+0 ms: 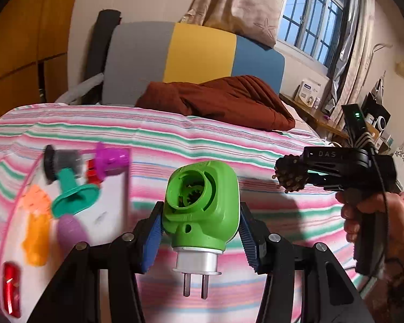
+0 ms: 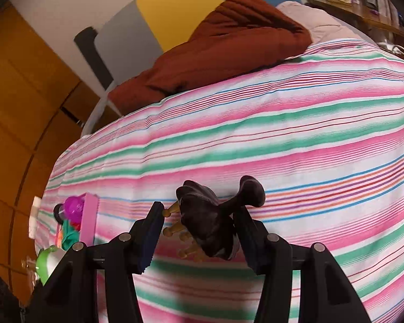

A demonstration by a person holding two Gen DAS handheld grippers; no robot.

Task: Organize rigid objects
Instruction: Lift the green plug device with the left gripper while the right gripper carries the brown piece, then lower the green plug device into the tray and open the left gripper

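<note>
Transport step: green plug-in unit (image 1: 202, 204) was pinched by left gripper (image 1: 200, 231), dark brush (image 2: 212, 223) by right gripper (image 2: 199, 231). Next: both carried left to pink-rimmed tray (image 1: 115, 193), judged.

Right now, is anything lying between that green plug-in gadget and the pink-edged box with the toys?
Nothing visible does. The green plug-in device, clamped in the left hand-held gripper, hangs above the striped bedspread; only bare cloth separates it from the pink-edged box to its left.

A home bedroom.
A striped bedspread (image 1: 175, 140) covers the bed; beyond it a headboard (image 1: 196, 53), above that a curtained window (image 1: 312, 18).
</note>
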